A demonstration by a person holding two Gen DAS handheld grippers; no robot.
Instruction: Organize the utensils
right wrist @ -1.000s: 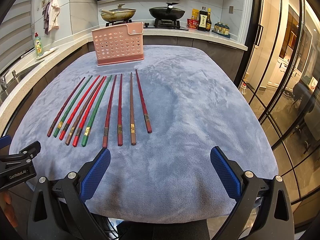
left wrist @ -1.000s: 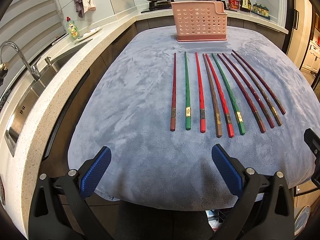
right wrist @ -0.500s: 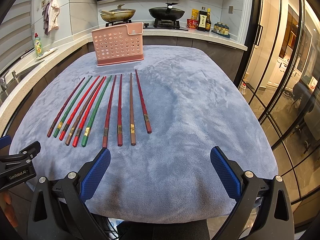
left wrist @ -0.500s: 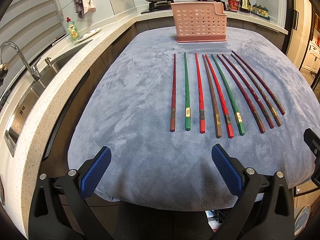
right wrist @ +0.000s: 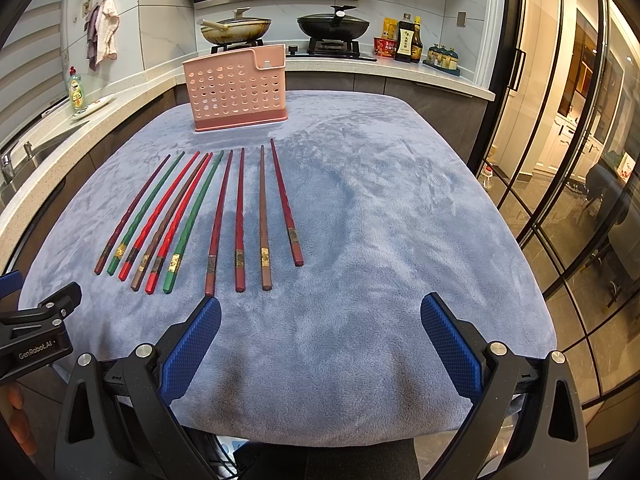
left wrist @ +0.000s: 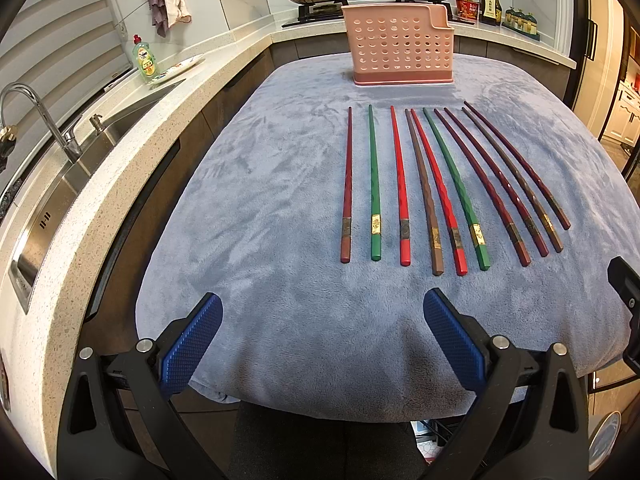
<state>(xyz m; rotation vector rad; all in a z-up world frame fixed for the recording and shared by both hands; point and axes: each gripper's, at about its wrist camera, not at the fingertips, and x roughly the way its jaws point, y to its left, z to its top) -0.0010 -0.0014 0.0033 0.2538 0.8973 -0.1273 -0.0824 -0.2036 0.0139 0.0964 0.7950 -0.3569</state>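
holder inside (left wrist: 400,46): the pink wall is hiding it; compartments are not showing
chopstick bands (right wrist: 175,261): the markings are staying too small to read
right tongs (left wrist: 626,312): in the left wrist view, the right edge is cutting them off, with only a black part showing
left tongs (right wrist: 38,334): the left edge of the right wrist view is cutting them off
bottle labels (right wrist: 405,38): the text is reading as blur
counter near edge (right wrist: 320,436): the grey cloth is covering it
sink basin (left wrist: 60,184): the rim is hiding its depth

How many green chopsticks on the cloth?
2. One green chopstick is second from the left of the row; the other green chopstick is sixth. None look hidden.
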